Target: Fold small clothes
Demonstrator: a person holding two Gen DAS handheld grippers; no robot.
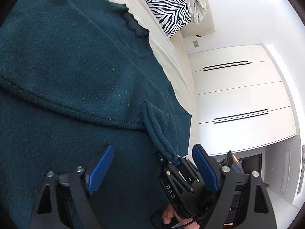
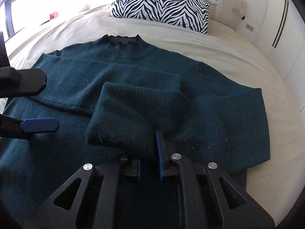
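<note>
Sweater: we are seeing a dark teal sweater (image 2: 133,72) lying flat on the bed (image 2: 219,43), filling the centre and lower part of the right wrist view, its frilled collar (image 2: 122,39) pointing toward the upper middle of the frame.
Sleeve: one sleeve (image 2: 133,118) is lying doubled across the chest, its cuff end sitting in the lower centre of the right wrist view.
Right gripper: we are holding the right gripper (image 2: 149,164) with its jaws pressed close together on the sleeve's cuff edge; in the left wrist view the same gripper (image 1: 176,161) is pinching a ridge of knit at the lower centre.
Left gripper: the left gripper (image 1: 150,169) is standing with its jaws spread wide and nothing between them, hovering over the sweater's body; it is showing at the left edge of the right wrist view (image 2: 41,105).
Step in hand: we are judging this as the sleeve fold, with the sleeve being laid inward over the body.
Next move: it is calling for us to lay the cuff down flat and let go, then bring the free left gripper to the sweater's edge at the left of the frame for the following fold, keeping the layers from bunching.
Surroundings: a zebra-striped pillow (image 2: 162,3) is resting at the upper centre, well apart from the sweater.
</note>
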